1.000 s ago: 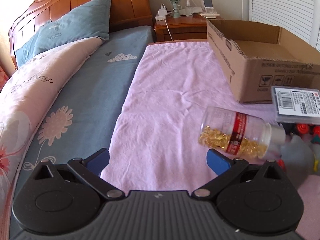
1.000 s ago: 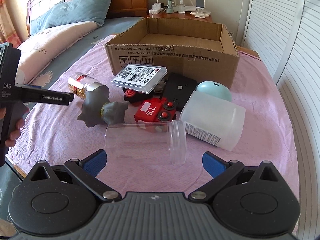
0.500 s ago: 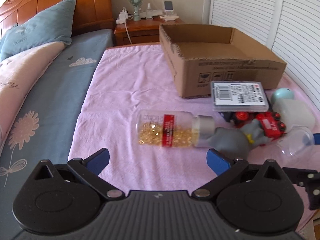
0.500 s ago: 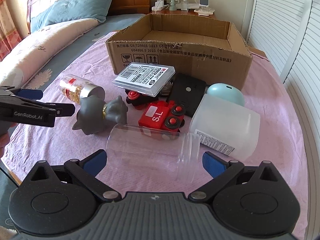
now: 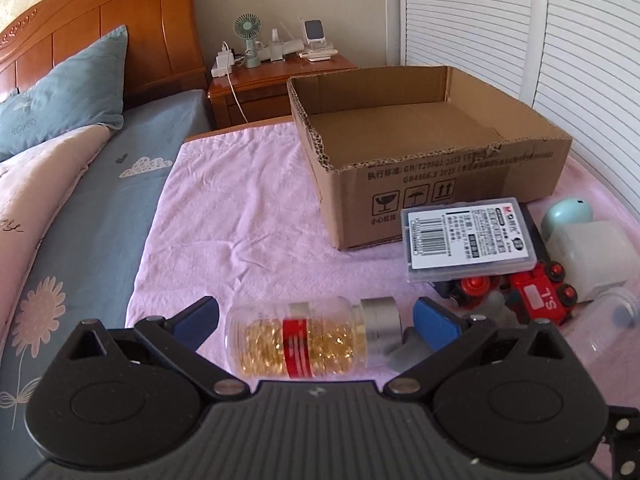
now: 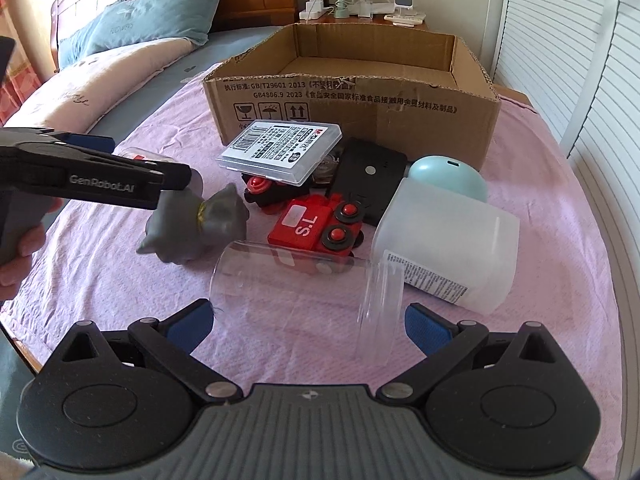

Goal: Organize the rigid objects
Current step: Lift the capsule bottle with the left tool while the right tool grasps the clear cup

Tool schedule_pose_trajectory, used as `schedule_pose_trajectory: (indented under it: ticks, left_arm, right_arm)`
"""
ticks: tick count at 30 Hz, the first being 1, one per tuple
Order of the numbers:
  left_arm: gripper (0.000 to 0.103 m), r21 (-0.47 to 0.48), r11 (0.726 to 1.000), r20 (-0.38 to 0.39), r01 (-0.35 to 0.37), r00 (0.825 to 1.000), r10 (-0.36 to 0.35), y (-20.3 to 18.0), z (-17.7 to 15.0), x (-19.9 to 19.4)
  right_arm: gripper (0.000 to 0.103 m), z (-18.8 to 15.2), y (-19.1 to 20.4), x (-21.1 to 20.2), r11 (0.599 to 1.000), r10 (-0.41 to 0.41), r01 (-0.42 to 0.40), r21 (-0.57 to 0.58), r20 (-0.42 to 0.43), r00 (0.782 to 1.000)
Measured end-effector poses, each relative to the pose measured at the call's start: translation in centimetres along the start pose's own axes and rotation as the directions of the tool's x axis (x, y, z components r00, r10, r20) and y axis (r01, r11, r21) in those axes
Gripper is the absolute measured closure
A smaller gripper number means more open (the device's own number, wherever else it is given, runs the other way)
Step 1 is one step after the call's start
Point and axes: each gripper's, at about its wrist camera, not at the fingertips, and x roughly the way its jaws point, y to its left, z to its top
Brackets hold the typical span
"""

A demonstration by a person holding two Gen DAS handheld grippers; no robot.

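A pill bottle [image 5: 300, 336] of gold capsules, with a red label and a silver cap, lies on its side on the pink cloth. My left gripper [image 5: 316, 316] is open, one finger at each end of the bottle. A clear empty jar [image 6: 304, 284] lies on its side, and my right gripper [image 6: 308, 322] stands open around its near side. Beyond the jar are a grey toy figure [image 6: 200, 228], a red toy truck [image 6: 316, 224], a labelled clear case [image 6: 280, 150], a black box [image 6: 372, 176], a teal egg shape [image 6: 448, 176] and a frosted white container [image 6: 444, 256].
An open, empty cardboard box [image 5: 440, 176] stands behind the pile. The pink cloth [image 5: 240, 216] is bare to its left, beside the blue bed sheet [image 5: 100, 208] and pillows. A nightstand [image 5: 280, 76] with a fan is at the back. Slatted doors line the right.
My left gripper swung right and closed in on the pill bottle, which now lies between its open fingers. My right gripper moved forward onto the clear jar.
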Motion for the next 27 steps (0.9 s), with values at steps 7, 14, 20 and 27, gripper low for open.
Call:
schedule_pose_trajectory:
  ticks: [7,14,20,27]
  left_arm:
    - [0.000,-0.016,0.998,-0.051,-0.054,0.997,0.053,1.7,-0.5,1.4]
    - [0.000,-0.160,0.985,-0.041,-0.059,0.998,0.053,2.6,-2.0,1.7]
    - [0.000,-0.253,0.967,-0.016,-0.026,1.000,0.023,3.5,-3.7,2.0]
    - [0.000,-0.184,0.982,0.016,-0.039,0.999,0.043,3.1,-4.7,1.5]
  right_arm:
    - [0.000,-0.1,-0.5,0.4,1.000,-0.024,0.025,0.008,-0.012,1.000]
    - [0.000,-0.3,0.5,1.9,0.996,-0.075,0.073,-0.042,-0.036,0.997]
    - [0.000,-0.8,0.6,1.8,0.994,-0.072,0.072,-0.080,-0.003,0.997]
    - [0.000,-1.8,0.4,1.4,0.993,-0.053,0.058,-0.098,0.057,0.997]
